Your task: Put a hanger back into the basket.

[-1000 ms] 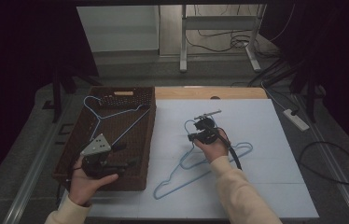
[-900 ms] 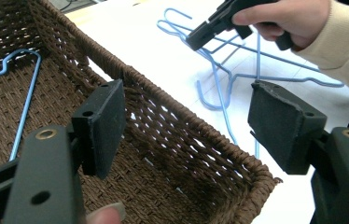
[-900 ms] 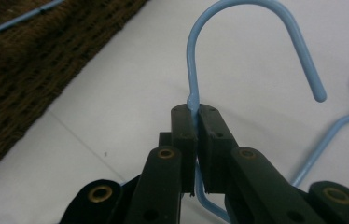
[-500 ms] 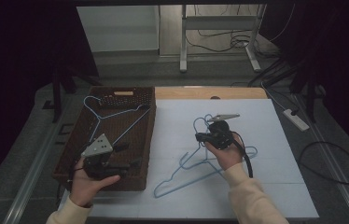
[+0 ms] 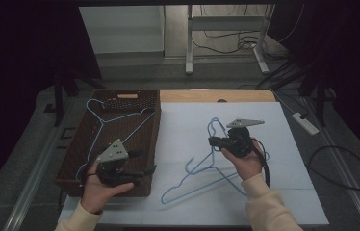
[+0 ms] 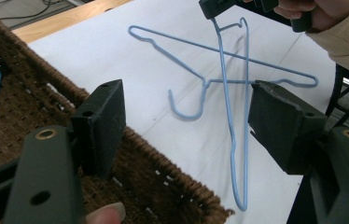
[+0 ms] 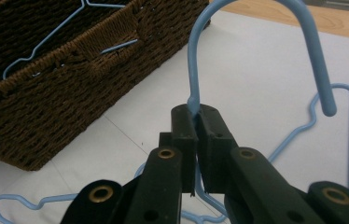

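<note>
- Right gripper [image 5: 215,141] clamped on neck of pale blue wire hanger [image 7: 256,28], now shifted further right of the dark woven wicker basket [image 5: 120,96] and slightly nearer than a second ago; hook lifted, lower end probably trailing on white sheet.
- Second blue wire hanger [image 5: 202,180] lying flat just right of basket; third [image 5: 106,125] inside basket.
- Left gripper [image 6: 186,116] hovering over basket's near right corner as before, jaws wide apart, empty.
- Likely meaning: lifted hanger being freed from the flat one before basket drop.
- Crossing point of both hangers hard to make out; tangled or merely overlapping, cannot tell.
</note>
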`<action>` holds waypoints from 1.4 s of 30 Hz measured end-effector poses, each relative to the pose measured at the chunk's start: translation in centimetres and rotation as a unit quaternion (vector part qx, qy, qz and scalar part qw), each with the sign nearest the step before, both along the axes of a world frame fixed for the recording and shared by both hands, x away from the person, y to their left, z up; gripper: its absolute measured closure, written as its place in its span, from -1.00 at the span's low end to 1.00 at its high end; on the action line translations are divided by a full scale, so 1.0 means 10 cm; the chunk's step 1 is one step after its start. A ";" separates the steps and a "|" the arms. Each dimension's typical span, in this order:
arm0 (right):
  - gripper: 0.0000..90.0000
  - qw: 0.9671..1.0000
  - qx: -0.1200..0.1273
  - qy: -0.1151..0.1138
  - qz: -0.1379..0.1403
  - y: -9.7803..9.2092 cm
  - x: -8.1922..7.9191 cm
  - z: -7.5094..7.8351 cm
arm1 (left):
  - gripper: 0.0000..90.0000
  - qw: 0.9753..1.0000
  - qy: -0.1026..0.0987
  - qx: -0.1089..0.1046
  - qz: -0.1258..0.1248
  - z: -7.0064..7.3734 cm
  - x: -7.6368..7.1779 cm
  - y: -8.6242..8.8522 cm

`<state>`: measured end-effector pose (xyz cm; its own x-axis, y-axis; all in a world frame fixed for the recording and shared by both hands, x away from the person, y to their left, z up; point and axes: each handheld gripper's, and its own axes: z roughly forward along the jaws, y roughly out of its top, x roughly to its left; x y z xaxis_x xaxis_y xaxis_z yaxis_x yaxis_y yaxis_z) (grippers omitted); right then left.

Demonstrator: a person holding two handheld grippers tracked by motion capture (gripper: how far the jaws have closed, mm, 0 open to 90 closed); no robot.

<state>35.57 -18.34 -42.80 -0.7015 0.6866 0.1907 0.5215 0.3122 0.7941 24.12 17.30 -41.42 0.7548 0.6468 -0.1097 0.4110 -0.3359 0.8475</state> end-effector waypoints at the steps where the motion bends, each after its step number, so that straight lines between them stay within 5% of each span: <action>1: 0.92 1.000 0.003 -0.001 0.000 -0.01 -0.01 0.00 | -0.37 1.000 0.001 0.001 -0.001 0.00 0.01 -0.01; 11: 0.92 1.000 0.011 -0.009 0.004 -0.04 -0.09 0.06 | -0.38 1.000 0.007 -0.004 -0.013 0.00 0.05 -0.14; 27: 0.92 0.999 0.020 -0.026 0.022 -0.05 -0.24 0.15 | -0.38 0.998 0.035 0.008 -0.052 -0.04 0.17 -0.66; 42: 0.92 0.998 0.022 -0.035 0.037 0.02 -0.33 0.23 | -0.27 0.992 0.079 0.039 -0.088 -0.20 0.32 -1.09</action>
